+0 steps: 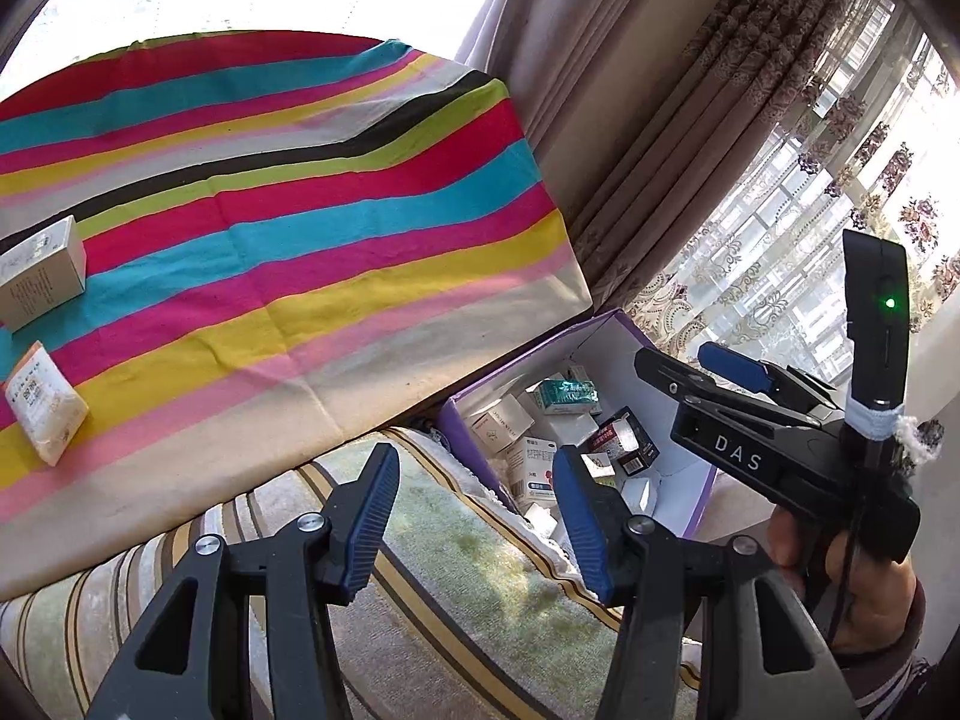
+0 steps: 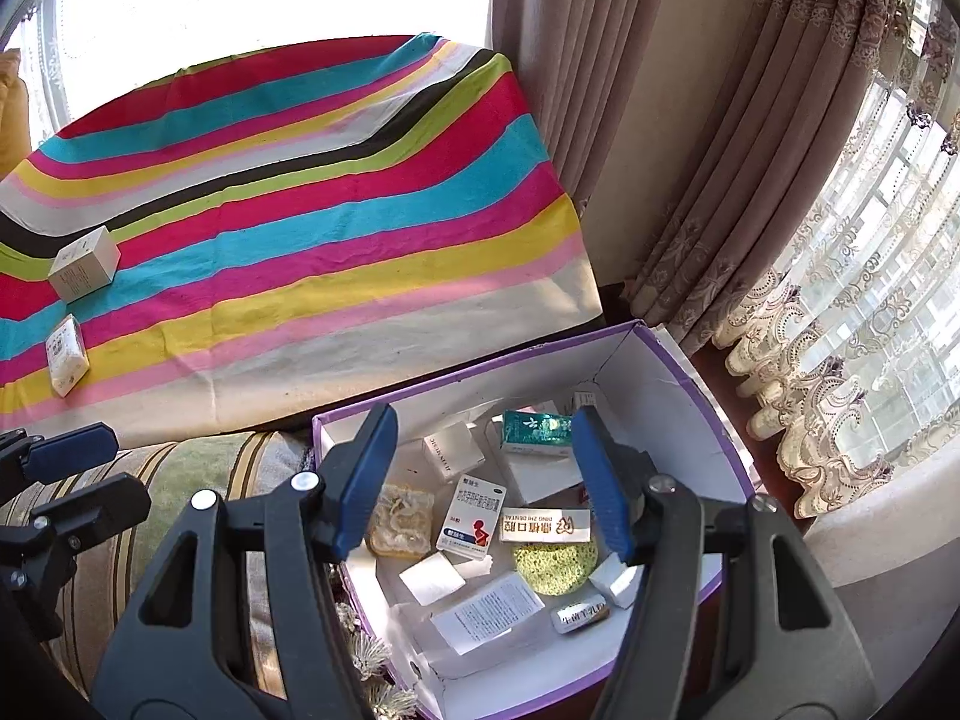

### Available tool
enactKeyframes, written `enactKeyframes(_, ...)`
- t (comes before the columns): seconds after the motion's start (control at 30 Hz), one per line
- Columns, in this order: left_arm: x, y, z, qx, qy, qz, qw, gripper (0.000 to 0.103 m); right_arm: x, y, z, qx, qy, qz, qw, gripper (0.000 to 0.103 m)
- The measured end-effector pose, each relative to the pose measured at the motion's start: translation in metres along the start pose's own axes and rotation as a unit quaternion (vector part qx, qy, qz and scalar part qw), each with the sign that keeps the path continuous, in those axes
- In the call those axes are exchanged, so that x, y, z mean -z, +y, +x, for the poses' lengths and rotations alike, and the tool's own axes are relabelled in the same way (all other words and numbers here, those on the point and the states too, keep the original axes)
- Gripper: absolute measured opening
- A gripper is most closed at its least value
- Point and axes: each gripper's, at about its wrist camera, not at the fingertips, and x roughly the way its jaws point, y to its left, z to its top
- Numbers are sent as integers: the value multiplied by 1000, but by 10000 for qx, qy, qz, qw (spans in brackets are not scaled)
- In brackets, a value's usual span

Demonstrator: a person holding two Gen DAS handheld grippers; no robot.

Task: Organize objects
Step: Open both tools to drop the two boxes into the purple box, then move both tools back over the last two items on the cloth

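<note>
A purple box (image 2: 660, 396) with white inner walls sits beside the striped table and holds several small cartons, among them a green carton (image 2: 534, 429), a white and blue carton (image 2: 474, 516) and a yellow-green sponge (image 2: 555, 564). My right gripper (image 2: 485, 438) hangs open over the box with nothing between its fingers. My left gripper (image 1: 474, 462) is open and empty over a striped cushion (image 1: 456, 552), left of the box (image 1: 600, 348). Far left on the striped cloth (image 1: 300, 210) lie a beige carton (image 1: 42, 276) and a small white packet (image 1: 45, 402).
Patterned curtains (image 2: 690, 150) and lace drapes (image 2: 840, 360) hang to the right, by a bright window. The cushion (image 2: 198, 468) fills the gap between the table edge and the box. A hand (image 1: 864, 594) holds the right gripper (image 1: 690, 360).
</note>
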Motion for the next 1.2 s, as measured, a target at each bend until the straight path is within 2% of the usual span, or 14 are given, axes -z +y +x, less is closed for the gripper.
enactKeyframes(0.17,5,24,-12,-104,-67,-232,9997,55,0,11,-2,-58,2,-146,9999,64)
enactKeyframes(0.23,8,36,-19,-166,-110,-353,9992,58,-1,14,-3,-196,1,-150,9997,64)
enactKeyframes(0.7,31,120,-60,-837,-211,-954,9917,66,0,58,-4,-626,31,-619,9961,64)
enactKeyframes(0.97,29,165,-76,-1292,-212,-994,9864,71,-3,88,4,-1018,138,-868,9909,64)
enactKeyframes(1.2,17,191,-67,-1558,67,-696,9853,73,-11,110,16,-1224,270,-1035,9867,64)
